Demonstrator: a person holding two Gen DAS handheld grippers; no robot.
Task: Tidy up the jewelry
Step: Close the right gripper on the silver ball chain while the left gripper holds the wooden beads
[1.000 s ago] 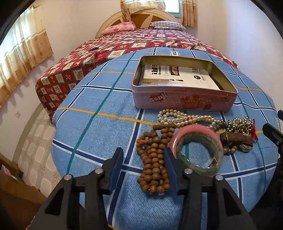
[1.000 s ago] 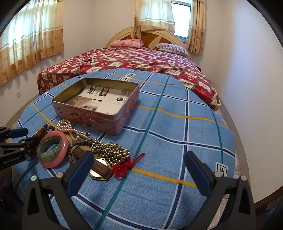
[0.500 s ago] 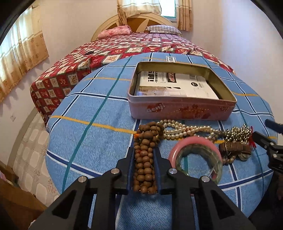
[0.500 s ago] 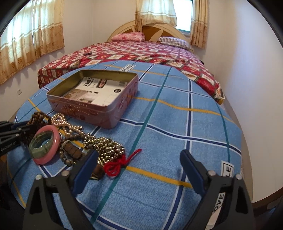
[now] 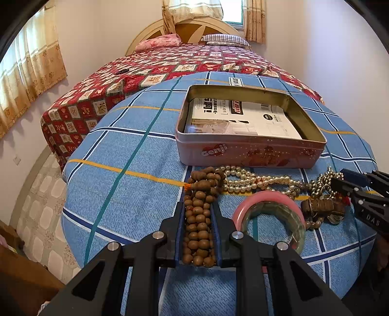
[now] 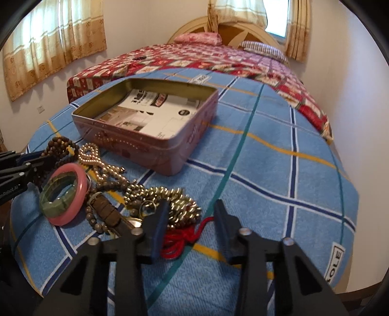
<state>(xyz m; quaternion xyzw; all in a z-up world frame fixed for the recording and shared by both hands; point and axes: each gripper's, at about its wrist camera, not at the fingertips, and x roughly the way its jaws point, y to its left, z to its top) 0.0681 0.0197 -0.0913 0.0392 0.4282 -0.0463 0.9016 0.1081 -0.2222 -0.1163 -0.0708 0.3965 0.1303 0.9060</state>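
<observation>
Jewelry: two bangles (image 5: 271, 218), one wooden-bead strand (image 5: 198, 223) pinched by left gripper (image 5: 197, 215); right gripper (image 6: 190, 218) closing, spread around red tassel (image 6: 178, 240)

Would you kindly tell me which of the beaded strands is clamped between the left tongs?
The brown wooden bead strand, pressed between the left tongs; the pearl strand lies free.

Room setting. A bed (image 5: 184, 70) with a red patchwork cover stood against the far wall, beneath an arched cream-and-wood headboard (image 5: 194, 26); a pink pillow (image 5: 158, 42) and a striped pillow (image 5: 225, 40) lay at its head. Daylight entered through a window (image 5: 233, 11) above the headboard, flanked by beige patterned curtains (image 5: 255, 19); a second curtained window (image 6: 56, 36) occupied the left wall. Walls were plain white. The floor (image 5: 41, 218) appeared tiled, though distorted at the frame edge.
</observation>
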